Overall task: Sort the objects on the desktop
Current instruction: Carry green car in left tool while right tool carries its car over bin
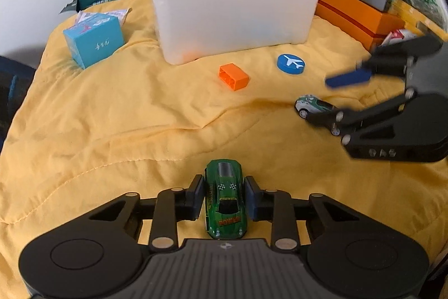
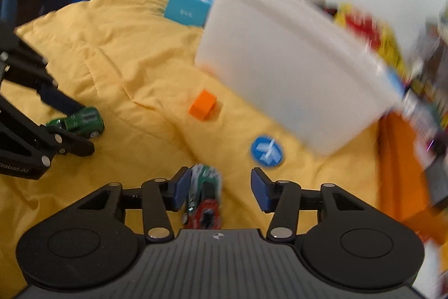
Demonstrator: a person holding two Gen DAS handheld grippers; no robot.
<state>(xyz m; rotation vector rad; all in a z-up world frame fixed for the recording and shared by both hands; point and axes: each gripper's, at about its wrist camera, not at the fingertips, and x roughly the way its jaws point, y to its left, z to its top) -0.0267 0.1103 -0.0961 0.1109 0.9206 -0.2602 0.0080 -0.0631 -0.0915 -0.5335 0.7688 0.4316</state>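
A green toy car [image 1: 226,201] stands on the yellow cloth [image 1: 112,131] with my left gripper [image 1: 224,196] shut on its sides; the right wrist view shows that car [image 2: 86,116] between the left gripper's [image 2: 84,129] fingers. A white, green and red toy car [image 2: 204,195] lies between the jaws of my right gripper [image 2: 221,189], close against the left pad and well apart from the right pad, so this gripper is open. The left wrist view shows the right gripper [image 1: 319,100] astride that car [image 1: 310,105].
A white plastic bin [image 1: 235,10] stands at the back centre. In front of it lie an orange brick [image 1: 233,76] and a blue disc with a plane [image 1: 291,64]. A blue box [image 1: 93,42] sits back left, an orange box [image 1: 361,16] back right, with clutter behind.
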